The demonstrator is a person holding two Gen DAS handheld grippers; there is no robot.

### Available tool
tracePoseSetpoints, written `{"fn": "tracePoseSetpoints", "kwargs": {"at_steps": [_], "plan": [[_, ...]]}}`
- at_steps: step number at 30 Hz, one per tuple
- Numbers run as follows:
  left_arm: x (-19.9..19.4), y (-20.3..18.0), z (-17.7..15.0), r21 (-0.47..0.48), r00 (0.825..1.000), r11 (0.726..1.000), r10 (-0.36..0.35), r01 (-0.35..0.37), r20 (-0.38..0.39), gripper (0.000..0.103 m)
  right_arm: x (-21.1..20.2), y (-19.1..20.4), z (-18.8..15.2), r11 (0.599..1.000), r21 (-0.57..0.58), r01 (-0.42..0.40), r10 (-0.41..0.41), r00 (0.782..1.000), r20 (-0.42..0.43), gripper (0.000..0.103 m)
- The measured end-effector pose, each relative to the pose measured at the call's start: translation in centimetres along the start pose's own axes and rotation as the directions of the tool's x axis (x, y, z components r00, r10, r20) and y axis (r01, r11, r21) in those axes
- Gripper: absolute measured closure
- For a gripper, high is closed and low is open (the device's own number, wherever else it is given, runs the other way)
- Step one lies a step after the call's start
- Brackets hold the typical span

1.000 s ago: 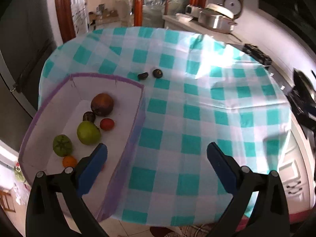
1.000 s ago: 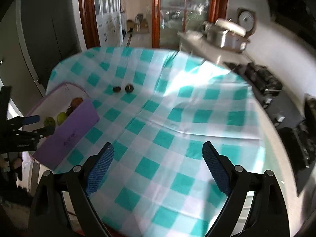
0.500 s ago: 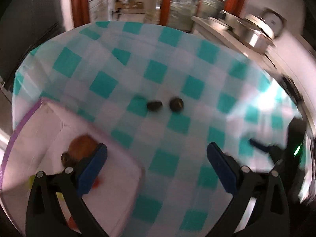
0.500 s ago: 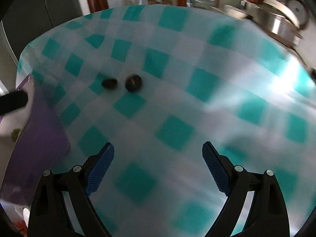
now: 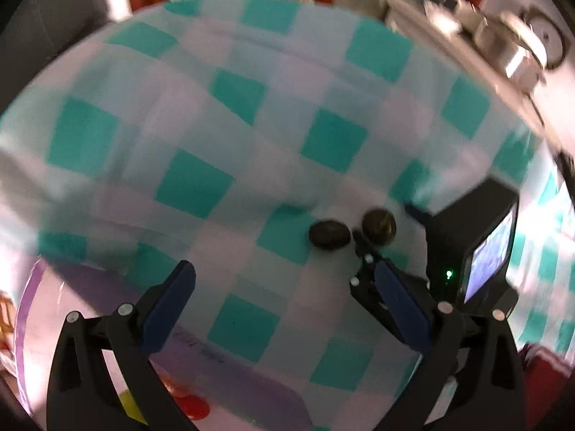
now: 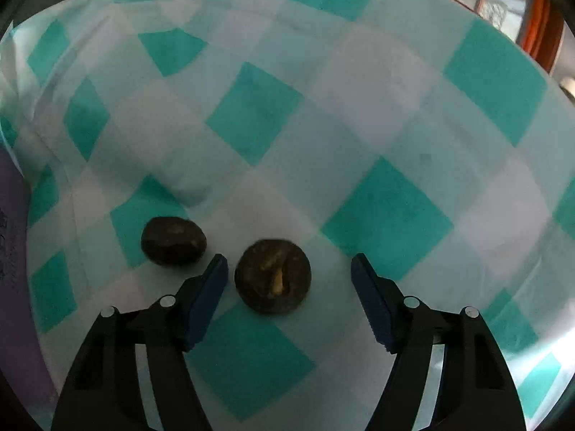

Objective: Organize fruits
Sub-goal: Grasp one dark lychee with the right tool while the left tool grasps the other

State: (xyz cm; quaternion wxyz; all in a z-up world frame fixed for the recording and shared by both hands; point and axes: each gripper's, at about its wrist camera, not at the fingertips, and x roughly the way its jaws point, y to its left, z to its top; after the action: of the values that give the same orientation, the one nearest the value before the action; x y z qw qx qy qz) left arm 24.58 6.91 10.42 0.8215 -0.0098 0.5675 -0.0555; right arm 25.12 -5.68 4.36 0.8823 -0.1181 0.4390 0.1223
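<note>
Closing about the round dark fruit (image 6: 273, 276), the right gripper (image 6: 289, 298) has its jaws either side of that fruit on the checked tablecloth (image 6: 388, 222); neither pad presses on it yet, the left pad standing just beside it and the right pad well clear. The left gripper (image 5: 284, 309) hangs with its jaws wide apart and nothing between them, above the cloth and the near edge of the purple-rimmed box (image 5: 230, 362).

Risks, as judged: the fruit sits off-centre toward the left pad, so that pad may meet it first and roll it across the smooth cloth before the other arrives; the second, oval dark fruit (image 6: 173, 240) lies just beside the outer face of the left finger, so a small sideways drift could knock it away; the round fruit's skin looks split, showing a pale streak, so a hard squeeze might crush it; both views are blurred, suggesting quick movement, which makes a mistimed close more likely; the two grippers work near each other and could collide.

Count: dark fruits loose on the cloth, two; grippers, two; boxes, one; fruits inside the box, uncertain, since only red (image 5: 192, 404) and yellow (image 5: 131, 404) patches show behind the left gripper's fingers.
</note>
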Motion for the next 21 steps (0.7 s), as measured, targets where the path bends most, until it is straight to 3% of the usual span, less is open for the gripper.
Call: {"fn": "tracePoseSetpoints", "kwargs": {"at_steps": [1,2,4,6,8,10,12,14,15,21], "plan": [[0.5,-0.2,0.2,0.0,1.0,1.0,-0.012,0.012,-0.014,0.003,-0.2,-0.2,-0.2,1.0,-0.001,0.005,-0.005,1.0,0.019,0.044],[1.2,-0.6,0.5,-0.01,0.999,1.0,-0.019,0.019,-0.037,0.003,-0.4,-0.4,-0.4,1.0,-0.002,-0.01,0.01,0.999,0.037,0.063],[2.3,-1.2,1.1,-0.032,0.997,0.999,-0.039,0.037,-0.06,0.001,-0.8,-1.5,-0.9,0.999,0.03,-0.024,0.023,0.999,0.033,0.064],[3.4,-2.6,1.6,-0.03,0.982,0.986,-0.168,0.166,-0.084,0.001,-1.7,-3.8,-1.8,0.993,0.12,0.001,-0.003,1.0,0.02,0.064],[4.2,-5.2,1.9,0.01,0.961,0.967,-0.251,0.254,-0.118,0.001,-2.6,-6.1,-3.5,0.976,0.215,-0.01,0.009,1.0,0.005,0.064],[4.7,-7.4,2.2,0.055,0.974,0.977,-0.199,0.206,-0.111,0.005,-3.8,-7.7,-5.2,0.959,0.282,-0.026,0.023,1.0,0.014,0.064],[5.0,-7.6,2.5,0.012,0.957,0.962,-0.27,0.272,-0.108,0.01,-5.2,-9.6,-7.6,0.937,0.35,-0.025,0.026,1.0,0.002,0.064],[5.1,-7.0,2.7,-0.025,0.988,0.991,-0.136,0.135,-0.068,0.014,-6.8,-10.9,-9.4,0.92,0.391,-0.012,0.01,1.0,0.008,0.064],[5.7,-6.6,2.7,-0.029,0.996,0.998,-0.064,0.062,-0.064,0.014,-7.6,-11.4,-10.2,0.915,0.402,-0.013,0.009,1.0,0.012,0.064],[10.3,-4.6,2.5,-0.124,0.987,0.986,0.095,-0.111,-0.128,0.022,-10.8,-11.3,-13.2,0.909,0.415,-0.044,0.034,0.999,0.03,0.064]]}}
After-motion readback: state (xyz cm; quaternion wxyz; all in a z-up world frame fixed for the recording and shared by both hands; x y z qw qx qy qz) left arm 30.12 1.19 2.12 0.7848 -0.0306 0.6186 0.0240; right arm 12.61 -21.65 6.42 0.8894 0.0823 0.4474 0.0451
